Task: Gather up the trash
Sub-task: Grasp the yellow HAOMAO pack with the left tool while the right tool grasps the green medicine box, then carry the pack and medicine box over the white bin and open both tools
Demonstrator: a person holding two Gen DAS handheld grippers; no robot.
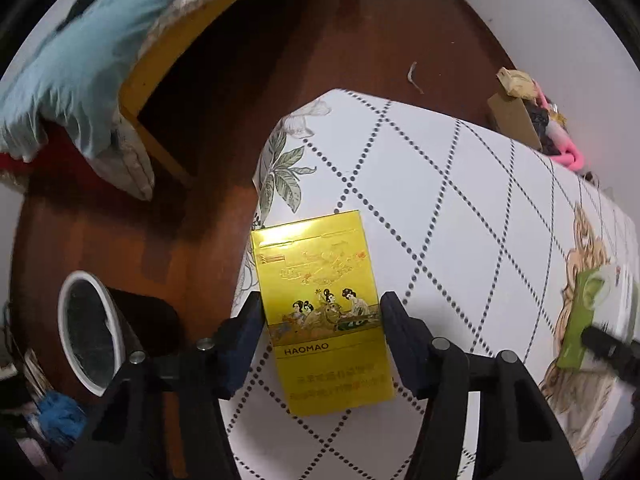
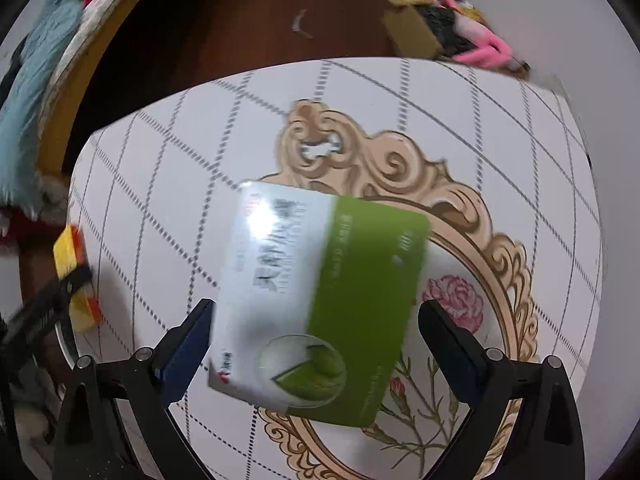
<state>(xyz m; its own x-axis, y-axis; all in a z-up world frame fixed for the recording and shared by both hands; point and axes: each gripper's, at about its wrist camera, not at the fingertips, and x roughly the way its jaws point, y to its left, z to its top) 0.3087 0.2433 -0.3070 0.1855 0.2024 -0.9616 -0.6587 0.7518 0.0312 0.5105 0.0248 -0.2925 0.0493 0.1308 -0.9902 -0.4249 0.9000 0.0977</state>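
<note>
A flat yellow box marked HAOMAO (image 1: 320, 312) lies near the left edge of the patterned table (image 1: 460, 200). My left gripper (image 1: 320, 316) straddles it, one finger at each side, touching or nearly so. A white and green box (image 2: 320, 300) lies on the table between the fingers of my right gripper (image 2: 316, 336), whose jaws stand wide, with a clear gap on the right side. The green box also shows at the right in the left wrist view (image 1: 592, 312). The yellow box shows at the left in the right wrist view (image 2: 74, 276).
A white-rimmed bin (image 1: 90, 332) stands on the wooden floor left of the table. A bed with a blue cover (image 1: 80, 60) is beyond it. A cardboard box with clutter and pink hangers (image 1: 532, 120) sits past the table's far edge.
</note>
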